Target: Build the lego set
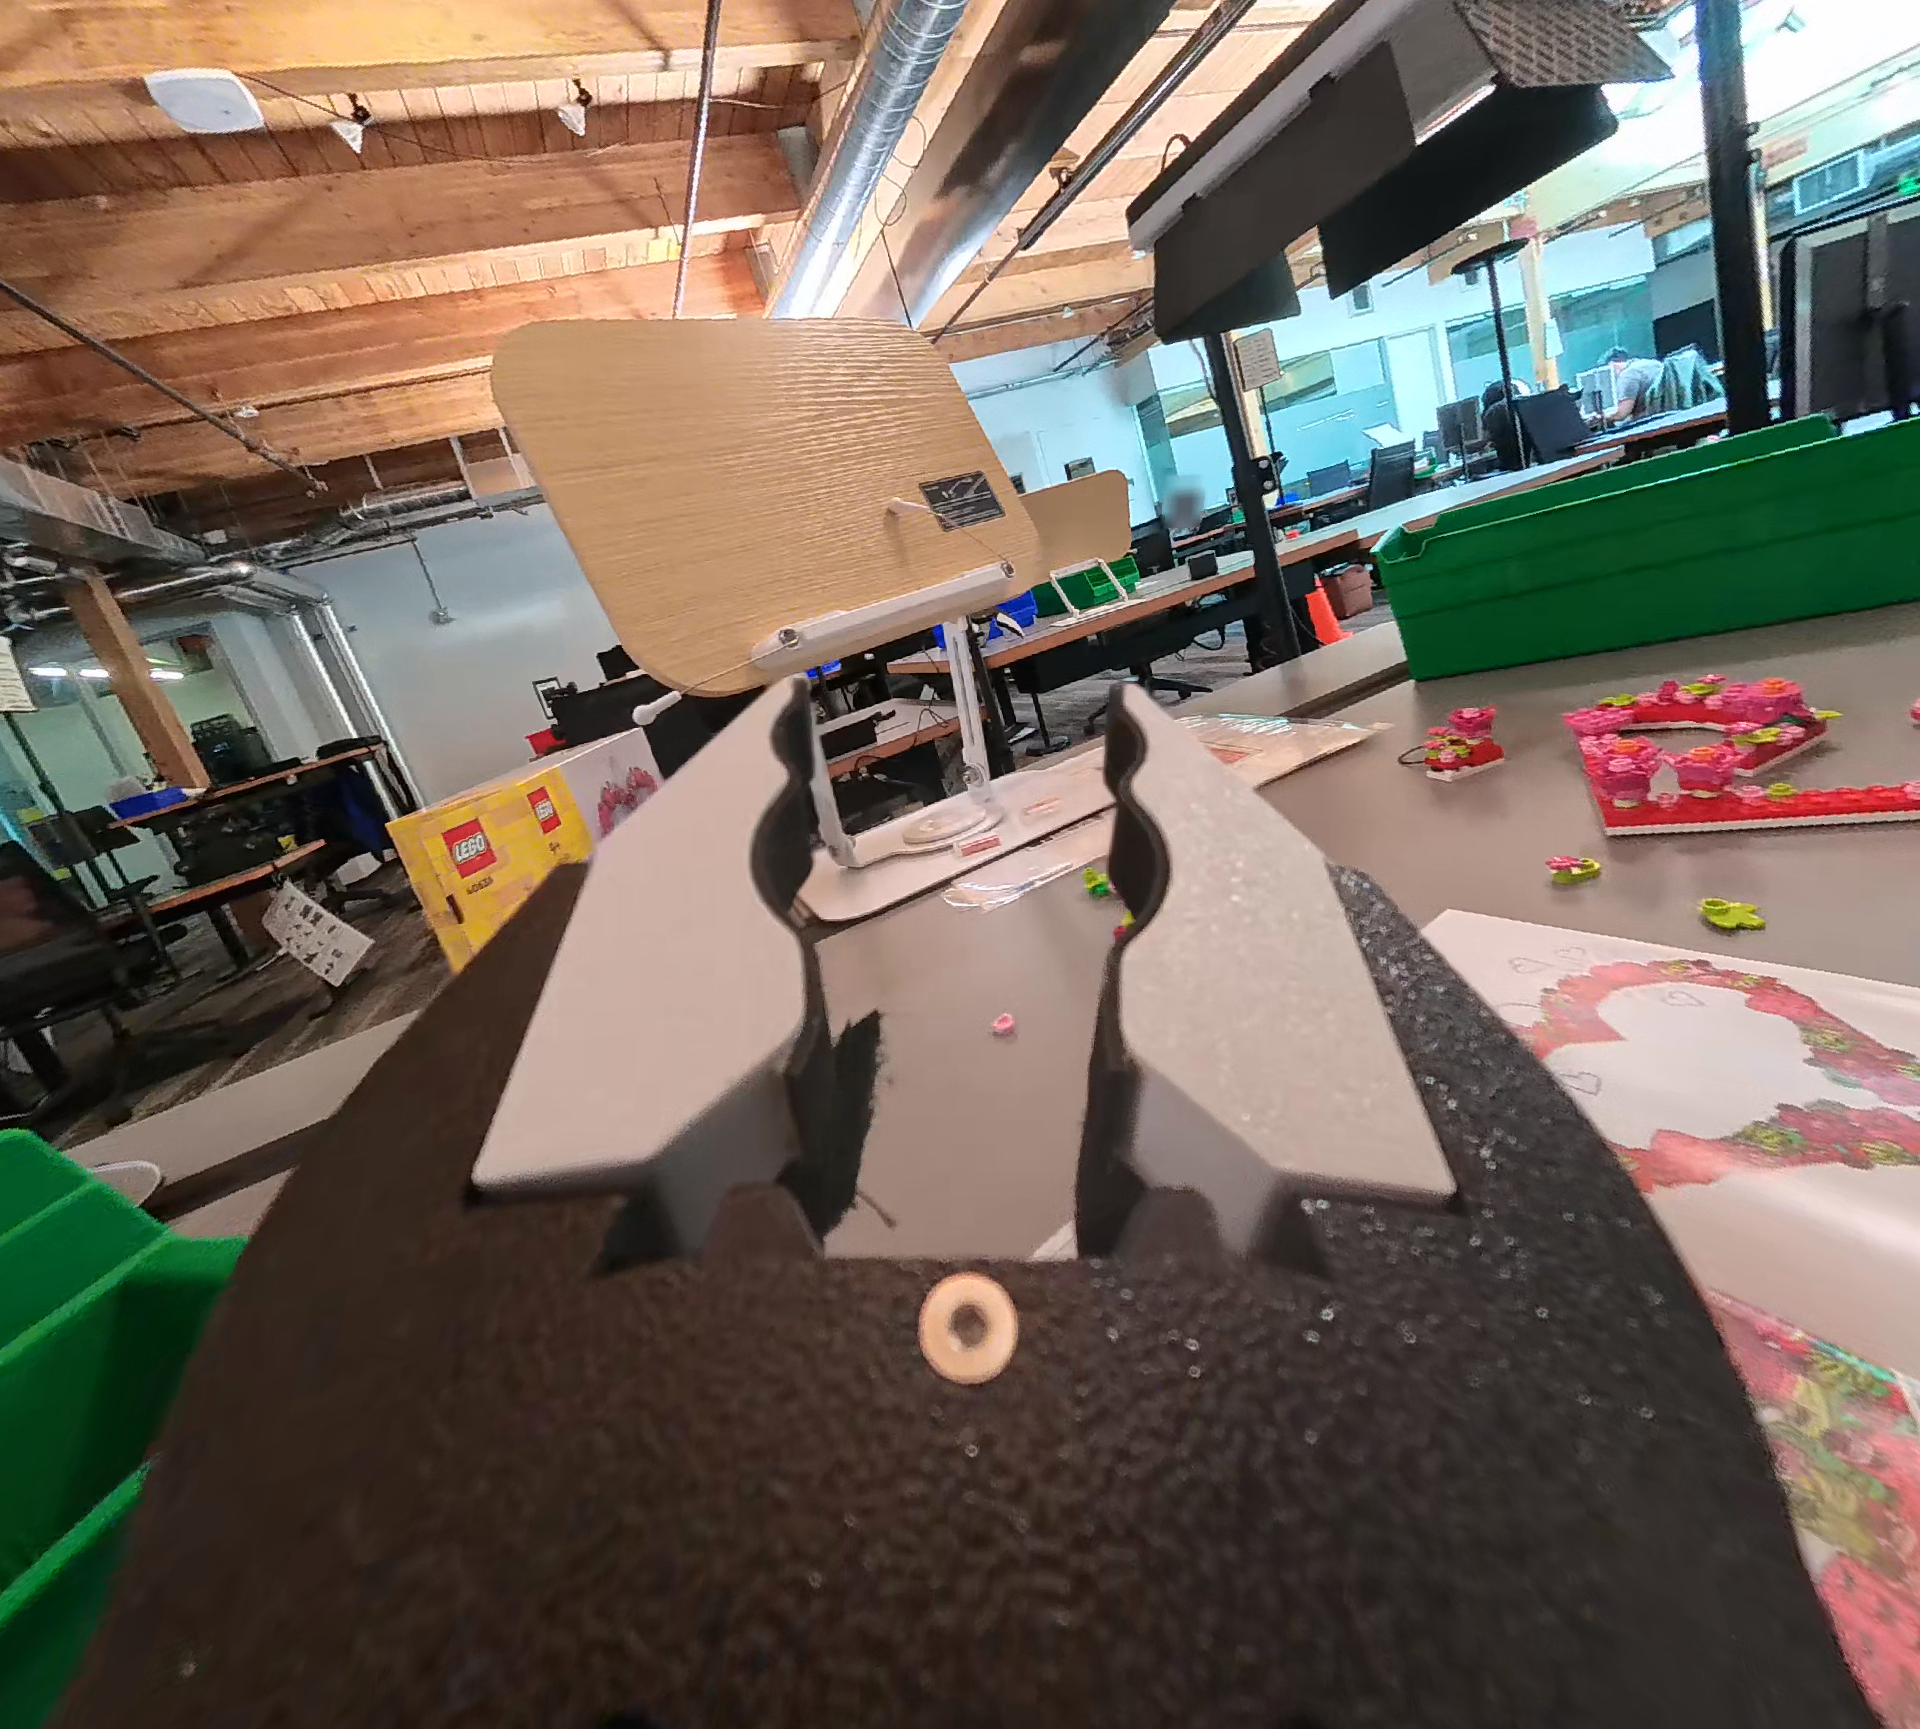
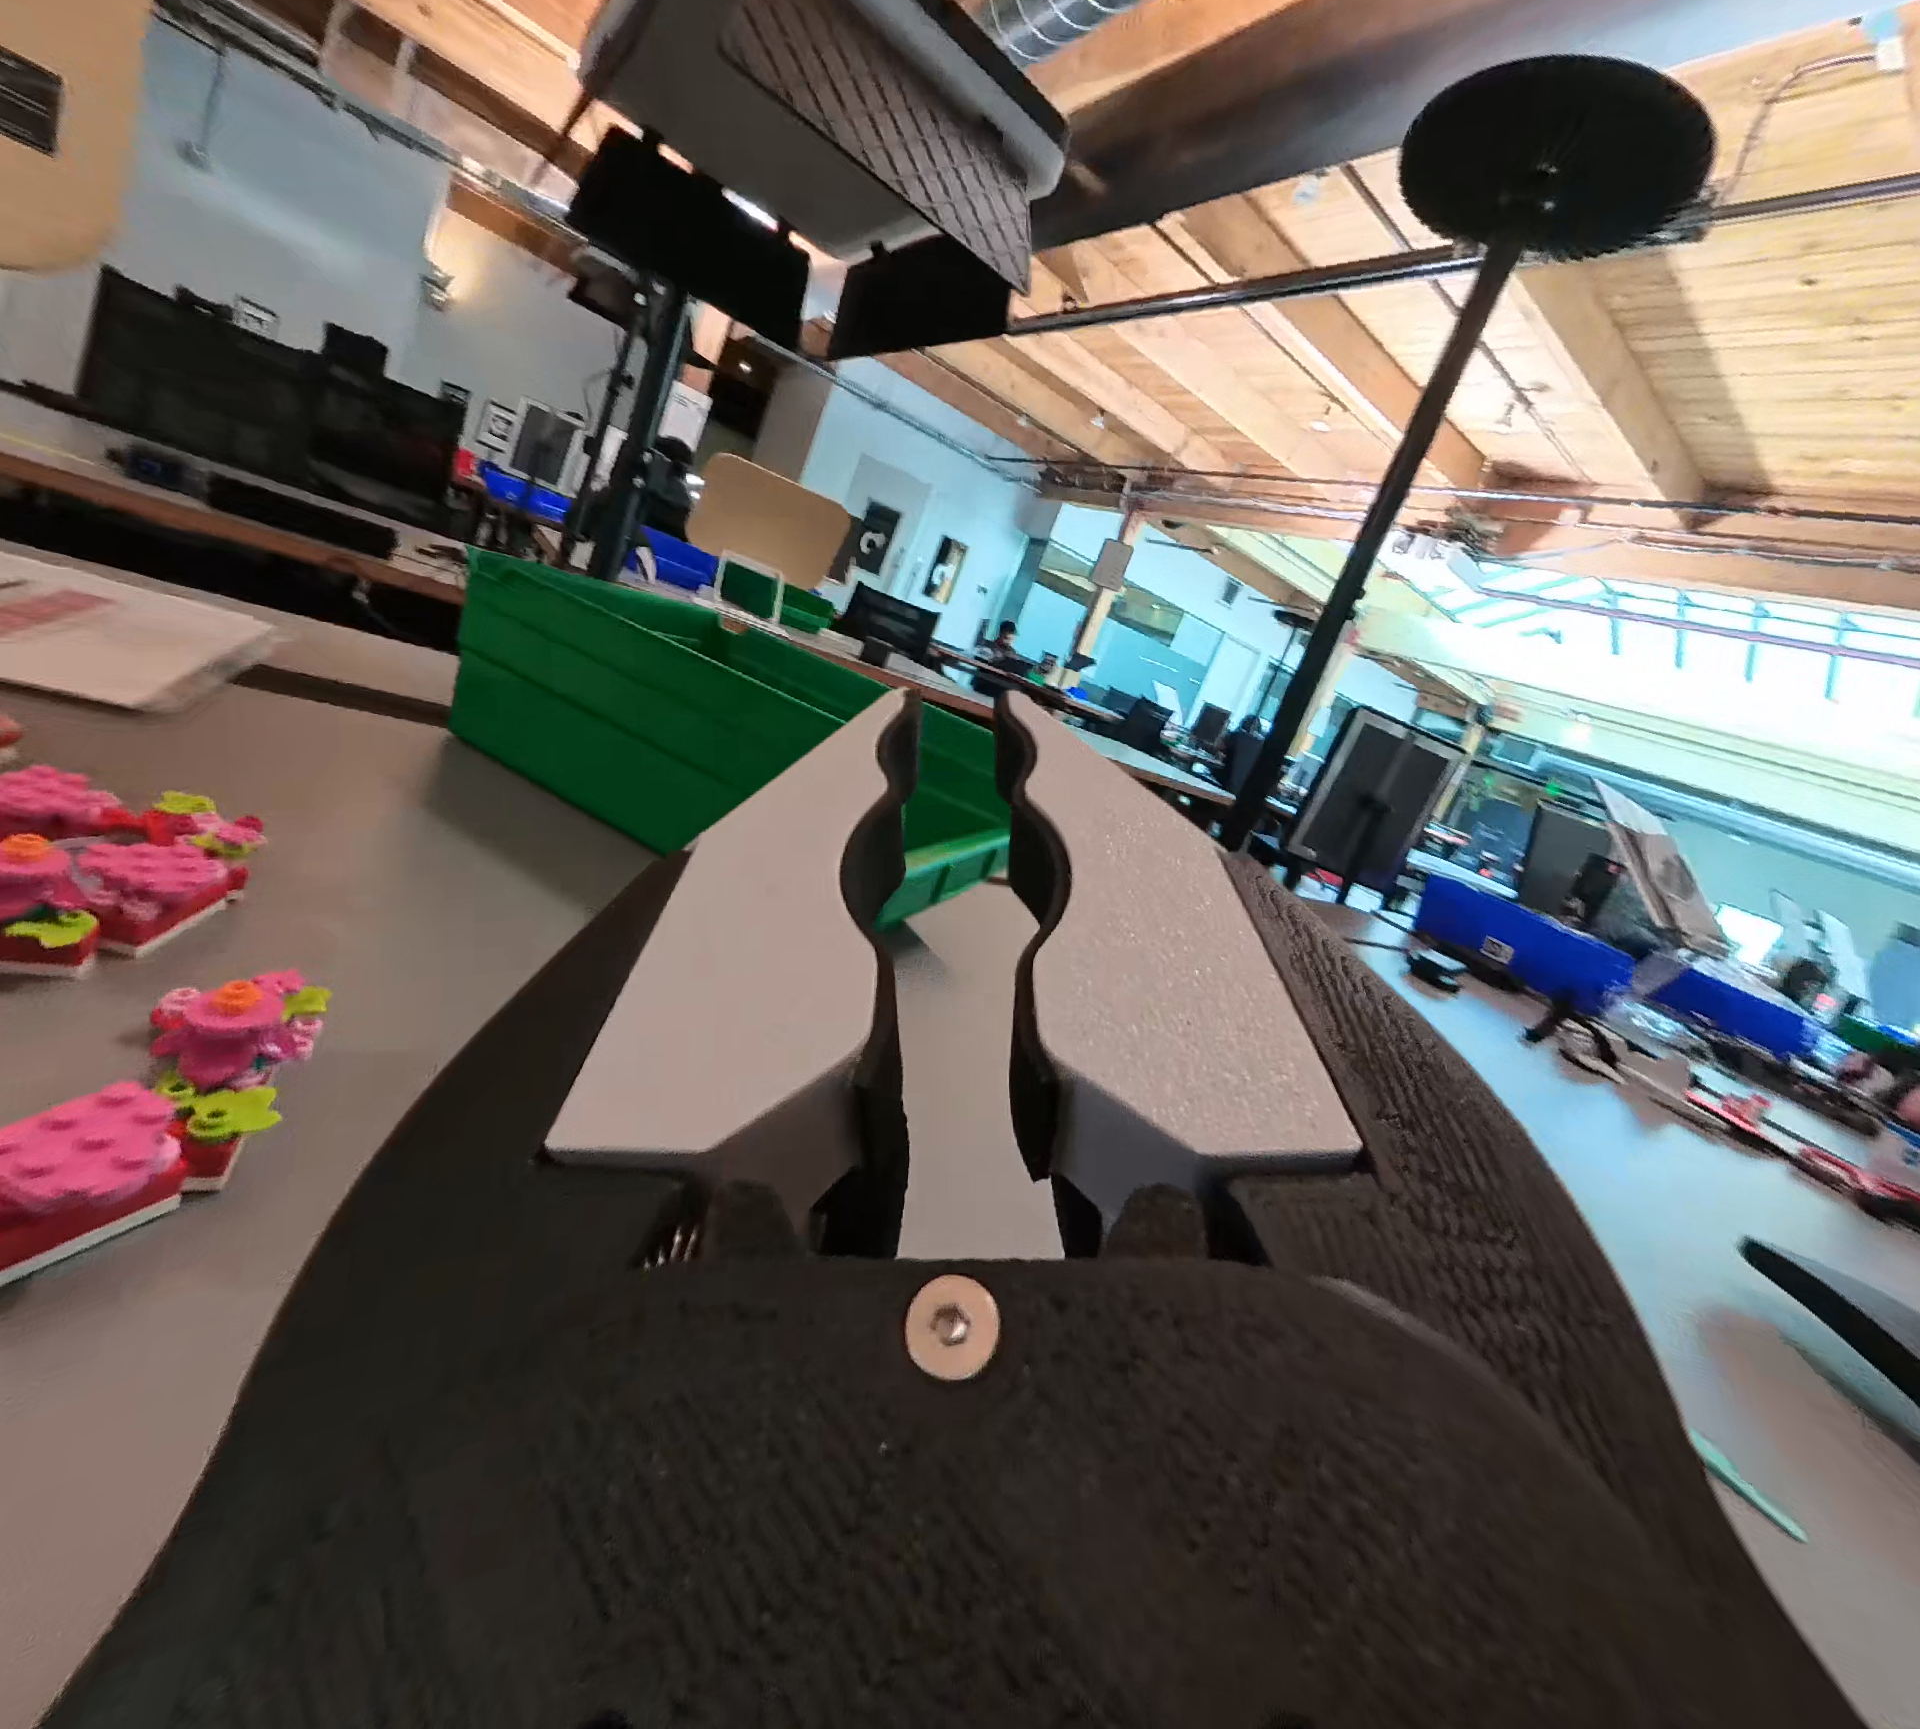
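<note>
My left jaws [image 1: 956,723] stood released over the grey bench [image 1: 1475,858], a clear gap between the wavy inner faces and nothing between them. Through that gap a single small pink stud [image 1: 1003,1023] lay loose on the bench surface. Beyond the tips stood a wooden book stand [image 1: 748,495] on a white base, tilted back, with clear plastic bags [image 1: 1278,737] lying flat just beside the base. A yellow LEGO box [image 1: 499,858] sat past the bench's left edge; whether it rested on the floor or another surface, I could not tell.

The partly built red heart frame [image 1: 1704,770], topped with pink flowers, lay toward the far right of the bench, near the stacked green bins [image 1: 1662,578]. A small flowered red sub-assembly [image 1: 1460,744] lay just beside it, apart from it. Two loose lime-green leaf pieces [image 1: 1730,913] lay between the frame and the open instruction booklet [image 1: 1662,1056], which occupied the near right part of the bench.

My right jaws [image 2: 956,718] were likewise released, with a narrower gap and nothing held. They pointed toward the green bin stack [image 2: 623,703]. Pink flower assemblies on red plates [image 2: 114,858] lay toward the left of that view, blurred, with one separate orange-centred pink flower [image 2: 234,1019] nearer the jaws.
</note>
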Demonstrator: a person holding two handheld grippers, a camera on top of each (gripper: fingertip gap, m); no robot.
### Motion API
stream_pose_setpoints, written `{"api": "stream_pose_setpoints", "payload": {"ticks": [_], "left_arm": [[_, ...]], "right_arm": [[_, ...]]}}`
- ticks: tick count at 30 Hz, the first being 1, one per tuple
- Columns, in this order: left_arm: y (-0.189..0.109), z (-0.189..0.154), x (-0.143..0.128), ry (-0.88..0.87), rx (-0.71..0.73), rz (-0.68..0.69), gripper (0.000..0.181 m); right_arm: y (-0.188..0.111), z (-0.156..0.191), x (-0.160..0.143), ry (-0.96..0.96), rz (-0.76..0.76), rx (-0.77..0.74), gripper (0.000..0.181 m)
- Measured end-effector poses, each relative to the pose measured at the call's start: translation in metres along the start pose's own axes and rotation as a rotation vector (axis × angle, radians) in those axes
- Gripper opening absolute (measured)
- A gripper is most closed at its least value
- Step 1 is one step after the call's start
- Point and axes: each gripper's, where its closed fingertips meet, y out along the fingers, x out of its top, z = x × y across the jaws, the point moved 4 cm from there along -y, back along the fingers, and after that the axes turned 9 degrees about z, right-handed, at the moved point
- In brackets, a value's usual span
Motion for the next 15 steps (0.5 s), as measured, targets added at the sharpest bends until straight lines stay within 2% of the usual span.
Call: {"api": "stream_pose_setpoints", "payload": {"ticks": [7, 15], "left_arm": [[0.0, 0.01, -0.004, -0.003, 0.046, 0.005, 0.052], [0.0, 0.008, -0.006, -0.001, 0.036, 0.02, 0.05]], "right_arm": [[0.006, 0.019, 0.001, -0.051, -0.009, 0.092, 0.008], [0.01, 0.035, 0.004, -0.08, -0.021, 0.16, 0.008]]}}
